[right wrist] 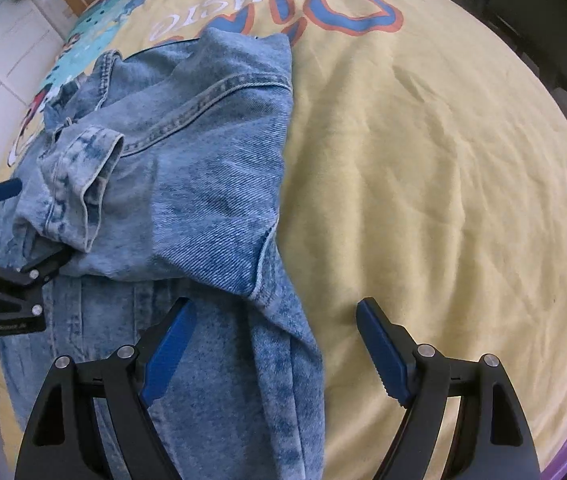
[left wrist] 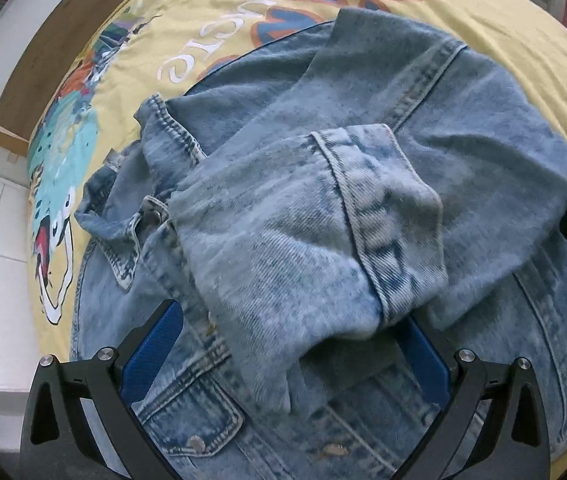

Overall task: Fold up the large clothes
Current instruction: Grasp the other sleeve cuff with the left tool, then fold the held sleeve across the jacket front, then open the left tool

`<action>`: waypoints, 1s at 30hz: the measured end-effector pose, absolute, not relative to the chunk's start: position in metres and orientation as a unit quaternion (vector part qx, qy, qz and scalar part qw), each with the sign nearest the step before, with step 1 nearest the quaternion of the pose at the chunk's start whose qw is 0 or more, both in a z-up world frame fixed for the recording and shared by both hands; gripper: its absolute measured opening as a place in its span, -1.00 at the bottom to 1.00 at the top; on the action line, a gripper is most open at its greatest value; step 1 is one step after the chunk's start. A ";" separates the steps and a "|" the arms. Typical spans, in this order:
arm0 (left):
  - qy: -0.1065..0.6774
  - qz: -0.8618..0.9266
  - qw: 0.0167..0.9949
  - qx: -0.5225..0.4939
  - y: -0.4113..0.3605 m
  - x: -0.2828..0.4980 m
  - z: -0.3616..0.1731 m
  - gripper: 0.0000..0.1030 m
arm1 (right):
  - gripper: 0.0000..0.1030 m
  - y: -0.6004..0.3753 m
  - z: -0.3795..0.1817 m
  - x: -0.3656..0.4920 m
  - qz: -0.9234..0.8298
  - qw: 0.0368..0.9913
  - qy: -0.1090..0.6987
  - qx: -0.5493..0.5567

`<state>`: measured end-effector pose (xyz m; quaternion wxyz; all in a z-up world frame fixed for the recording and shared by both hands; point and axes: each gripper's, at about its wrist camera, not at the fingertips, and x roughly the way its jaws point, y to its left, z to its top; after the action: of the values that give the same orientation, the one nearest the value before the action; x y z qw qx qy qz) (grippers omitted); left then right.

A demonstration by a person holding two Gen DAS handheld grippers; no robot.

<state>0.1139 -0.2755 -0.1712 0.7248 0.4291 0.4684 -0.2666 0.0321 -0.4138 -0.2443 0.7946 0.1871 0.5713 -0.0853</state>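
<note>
On the yellow bedsheet [right wrist: 423, 168], denim jacket [right wrist: 203, 184] half folded. Left tool [left wrist: 287, 344] spread wide around the sleeve cuff [left wrist: 367, 216]; right tool [right wrist: 275, 344] parted, empty. Better to lay sleeve flat, smooth creases first.

Printed lettering runs across the yellow bedsheet [left wrist: 503, 28], seen upside down from both wrist cameras: white script [left wrist: 187, 60] partly hidden by the denim jacket [left wrist: 363, 208], its readable part looking like "ere", and above it large blue letters outlined in orange [right wrist: 357, 10], too covered and distorted to read as a word. Small white print sits on the left gripper's [right wrist: 11, 216] black body [right wrist: 5, 328], too blurred to make out.
</note>
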 end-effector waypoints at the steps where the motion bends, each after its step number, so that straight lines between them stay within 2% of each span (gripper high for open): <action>1: 0.468 -0.267 0.725 0.429 -0.276 0.115 -0.172 0.81 | 0.62 -0.414 -0.245 0.033 -0.085 0.795 0.572 0.183; 2: 0.471 -0.273 0.724 0.423 -0.277 0.117 -0.172 0.72 | 0.62 -0.413 -0.247 0.034 -0.085 0.795 0.573 0.180; 4: 0.478 -0.274 0.723 0.416 -0.276 0.120 -0.170 0.18 | 0.62 -0.413 -0.248 0.037 -0.085 0.795 0.574 0.176; 5: 0.485 -0.276 0.722 0.410 -0.275 0.121 -0.169 0.00 | 0.62 -0.412 -0.249 0.039 -0.087 0.796 0.574 0.172; 6: 0.487 -0.272 0.722 0.410 -0.275 0.122 -0.168 -0.35 | 0.62 -0.411 -0.250 0.041 -0.088 0.797 0.574 0.168; 7: 0.486 -0.263 0.725 0.411 -0.275 0.124 -0.167 -0.59 | 0.62 -0.410 -0.250 0.044 -0.090 0.797 0.574 0.163; 9: 0.490 -0.252 0.730 0.405 -0.272 0.132 -0.163 -0.73 | 0.62 -0.407 -0.251 0.049 -0.094 0.799 0.573 0.157; 14: 0.506 -0.256 0.757 0.326 -0.245 0.151 -0.135 -0.78 | 0.61 -0.402 -0.251 0.064 -0.113 0.805 0.566 0.135; 15: 0.507 -0.254 0.762 0.311 -0.240 0.155 -0.129 -0.78 | 0.55 -0.400 -0.251 0.068 -0.115 0.806 0.566 0.129; 17: 0.512 -0.250 0.773 0.279 -0.225 0.162 -0.121 -0.78 | 0.04 -0.397 -0.249 0.073 -0.115 0.810 0.562 0.121; 18: 0.519 -0.245 0.778 0.257 -0.215 0.167 -0.118 -0.78 | -0.41 -0.397 -0.248 0.075 -0.116 0.812 0.560 0.120; 19: 0.526 -0.240 0.784 0.228 -0.203 0.174 -0.116 -0.78 | -0.64 -0.398 -0.247 0.077 -0.115 0.812 0.559 0.122; 22: 0.554 -0.230 0.786 0.150 -0.179 0.179 -0.116 -0.77 | -0.71 -0.400 -0.248 0.082 -0.107 0.809 0.564 0.128; 26: 0.595 -0.228 0.769 0.046 -0.143 0.187 -0.130 -0.60 | -0.71 -0.397 -0.250 0.088 -0.110 0.806 0.569 0.122; 28: 0.604 -0.224 0.765 0.022 -0.133 0.189 -0.135 -0.28 | -0.71 -0.396 -0.250 0.092 -0.112 0.805 0.570 0.120; 30: 0.606 -0.222 0.763 0.005 -0.124 0.188 -0.137 -0.14 | -0.71 -0.396 -0.250 0.095 -0.111 0.804 0.571 0.121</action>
<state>0.1879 -0.1243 -0.1369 0.7635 0.0048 0.6065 -0.2221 0.0947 -0.3956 -0.2505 0.8043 0.1206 0.5713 -0.1108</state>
